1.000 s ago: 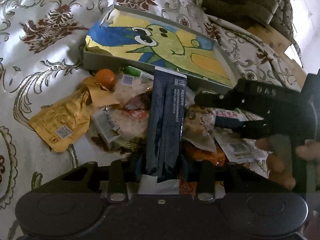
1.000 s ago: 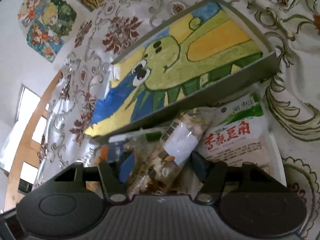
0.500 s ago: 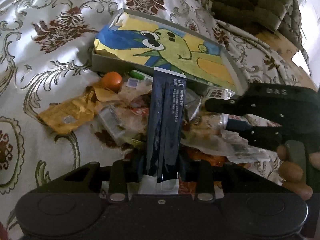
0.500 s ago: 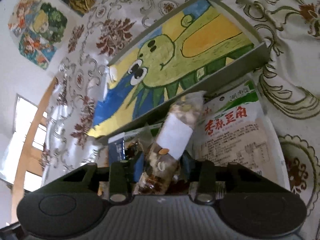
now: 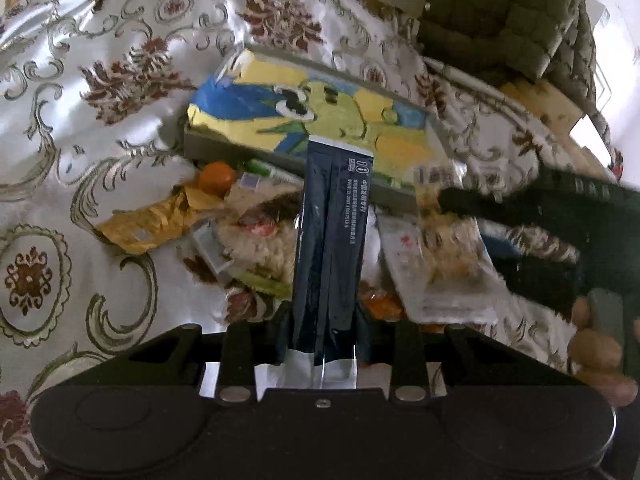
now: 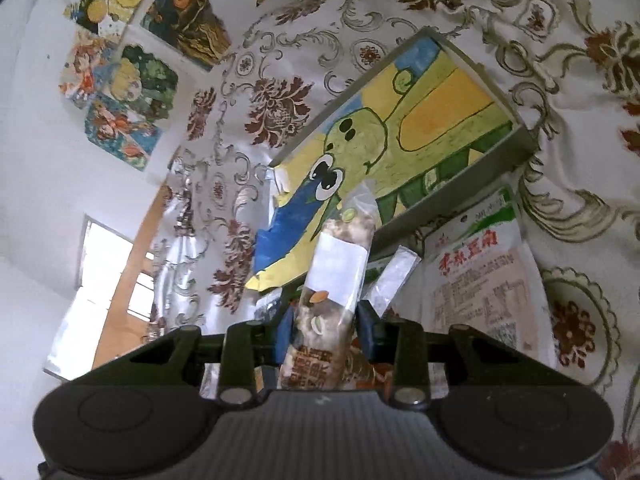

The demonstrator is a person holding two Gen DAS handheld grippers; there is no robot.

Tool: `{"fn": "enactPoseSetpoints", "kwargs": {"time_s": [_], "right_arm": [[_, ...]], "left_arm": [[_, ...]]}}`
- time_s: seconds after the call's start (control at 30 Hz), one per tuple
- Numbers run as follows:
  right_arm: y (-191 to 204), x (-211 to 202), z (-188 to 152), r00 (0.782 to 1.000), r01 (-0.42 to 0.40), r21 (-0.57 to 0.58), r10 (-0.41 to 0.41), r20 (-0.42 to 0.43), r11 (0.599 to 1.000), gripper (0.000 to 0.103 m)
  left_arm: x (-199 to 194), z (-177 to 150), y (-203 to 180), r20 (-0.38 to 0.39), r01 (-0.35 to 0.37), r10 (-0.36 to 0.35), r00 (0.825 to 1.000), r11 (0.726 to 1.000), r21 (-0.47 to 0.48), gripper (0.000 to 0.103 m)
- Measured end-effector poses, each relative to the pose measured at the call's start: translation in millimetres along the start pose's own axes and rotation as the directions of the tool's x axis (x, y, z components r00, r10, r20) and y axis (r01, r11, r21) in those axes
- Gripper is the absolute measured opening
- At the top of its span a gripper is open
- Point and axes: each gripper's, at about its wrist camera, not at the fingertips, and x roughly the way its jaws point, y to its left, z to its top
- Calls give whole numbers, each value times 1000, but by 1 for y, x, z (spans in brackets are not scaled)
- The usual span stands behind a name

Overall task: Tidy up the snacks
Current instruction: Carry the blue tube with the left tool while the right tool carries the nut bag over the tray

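Observation:
My left gripper (image 5: 322, 320) is shut on the lower end of a long dark blue packet (image 5: 334, 224), which stands up above the snack pile. My right gripper (image 6: 326, 320) grips a clear bag of mixed nuts (image 6: 340, 264) with a white label; its jaws are closing and the pads press the bag's sides. Behind both lies a shallow grey box (image 5: 224, 146), its floor painted with a green cartoon creature. In the right wrist view the box's near wall (image 6: 460, 196) runs just beyond the nut bag. The left wrist view shows the nut bag blurred at the right.
Loose snacks lie in front of the box: a crumpled yellow packet (image 5: 148, 228), an orange ball (image 5: 216, 174), and a green and white bag (image 6: 480, 280). A patterned white cloth (image 5: 100, 128) covers the surface. A person's hand (image 5: 596, 344) holds the right gripper. A dark quilted jacket (image 5: 508, 16) lies behind.
Both grippers have risen, carrying their packets up off the pile. The right jaws have narrowed onto the nut bag, which now stands more upright. The box looks farther off.

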Motion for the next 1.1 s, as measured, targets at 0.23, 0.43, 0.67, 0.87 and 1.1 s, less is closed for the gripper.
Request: {"fn": "enactPoseSetpoints", "kwargs": {"time_s": [0.23, 0.43, 0.67, 0.87, 1.1], "right_arm": [[-15, -30, 6, 997, -62, 30, 61, 45, 998, 37], [-29, -42, 15, 987, -139, 77, 132, 87, 987, 37], [-26, -29, 48, 976, -158, 39, 150, 156, 987, 37], [-30, -26, 68, 966, -105, 11, 99, 240, 994, 37], [-34, 6, 96, 958, -40, -53, 53, 282, 998, 37]], "left_arm": [[-9, 19, -20, 57, -50, 46, 997, 996, 69, 33], [-4, 60, -35, 132, -55, 50, 990, 998, 37, 33], [30, 119, -67, 185, -61, 47, 982, 996, 72, 34], [87, 151, -83, 193, -14, -10, 981, 993, 120, 34], [147, 165, -75, 159, -25, 7, 987, 993, 112, 34]]}}
